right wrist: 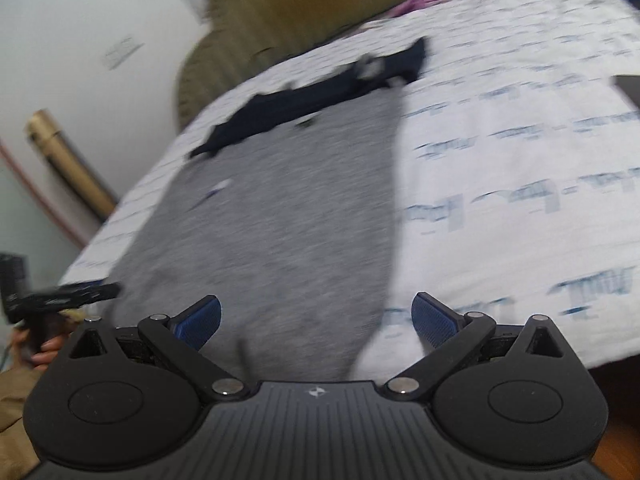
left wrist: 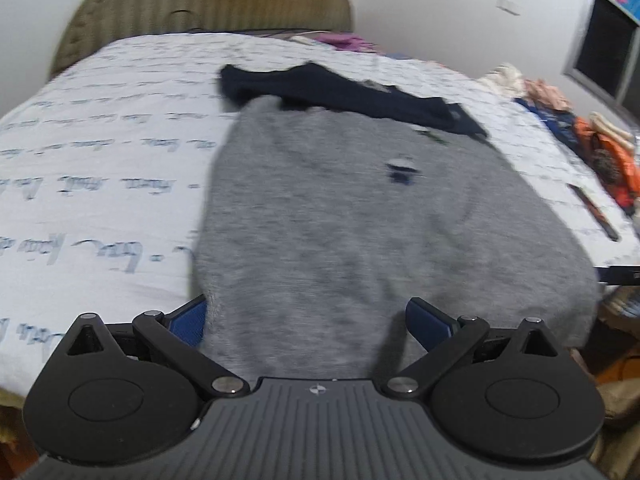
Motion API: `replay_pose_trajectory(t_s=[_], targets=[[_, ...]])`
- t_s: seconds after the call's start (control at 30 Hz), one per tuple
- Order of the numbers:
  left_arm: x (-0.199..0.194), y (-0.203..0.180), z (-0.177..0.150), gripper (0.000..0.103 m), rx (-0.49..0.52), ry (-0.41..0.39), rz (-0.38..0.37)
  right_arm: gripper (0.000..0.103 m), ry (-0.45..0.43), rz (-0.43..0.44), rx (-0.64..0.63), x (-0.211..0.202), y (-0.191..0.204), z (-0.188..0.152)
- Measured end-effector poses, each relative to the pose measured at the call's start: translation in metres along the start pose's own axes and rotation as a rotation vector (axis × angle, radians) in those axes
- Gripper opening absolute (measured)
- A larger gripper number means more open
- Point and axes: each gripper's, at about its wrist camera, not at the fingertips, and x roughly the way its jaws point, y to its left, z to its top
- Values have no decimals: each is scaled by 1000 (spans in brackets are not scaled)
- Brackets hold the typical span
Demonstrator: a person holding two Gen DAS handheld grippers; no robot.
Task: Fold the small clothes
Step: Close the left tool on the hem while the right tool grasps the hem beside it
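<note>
With both the left gripper [left wrist: 306, 322] and right gripper [right wrist: 316, 318] spread wide at the grey shirt's [left wrist: 360, 220] near hem, apparently unpinched through blur, each should close squarely on a hem corner before lifting toward the navy collar [left wrist: 340, 96].

my left gripper [left wrist: 308, 324] and right gripper [right wrist: 316, 320] both sit low, blue pads spread wide apart.

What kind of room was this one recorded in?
Most likely a bedroom: a bed with a printed white sheet, a padded olive headboard, and a grey garment spread on it.
</note>
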Motion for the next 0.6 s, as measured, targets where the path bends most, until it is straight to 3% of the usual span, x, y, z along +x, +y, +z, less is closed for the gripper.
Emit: replay_pose_trajectory(t_s=[0.1, 0.27, 0.3, 0.37, 0.43, 0.47, 0.53, 0.57, 0.6], targets=[[3, -8, -2, 101, 17, 0, -31, 103, 12, 95, 9, 10, 12, -4], [1, -16, -8, 100, 41, -8, -70, 102, 26, 82, -87, 32, 45, -7], [1, -17, -9, 100, 48, -9, -84, 98, 26, 56, -121, 34, 51, -7], [0, -20, -11, 97, 67, -10, -85, 80, 27, -4, -174, 37, 58, -8], [1, -24, -13, 80, 98, -9, -40, 36, 18, -93, -206, 39, 59, -7], [1, -26, -14, 74, 113, -11, -13, 31, 16, -102, -201, 37, 58, -7], [-2, -27, -12, 43, 137, -14, 25, 21, 15, -95, -181, 35, 54, -7], [-4, -26, -10, 33, 134, -14, 25, 19, 14, -93, -179, 34, 53, -7], [-6, -23, -7, 13, 119, -10, 16, 16, 10, -80, -164, 32, 51, -7]])
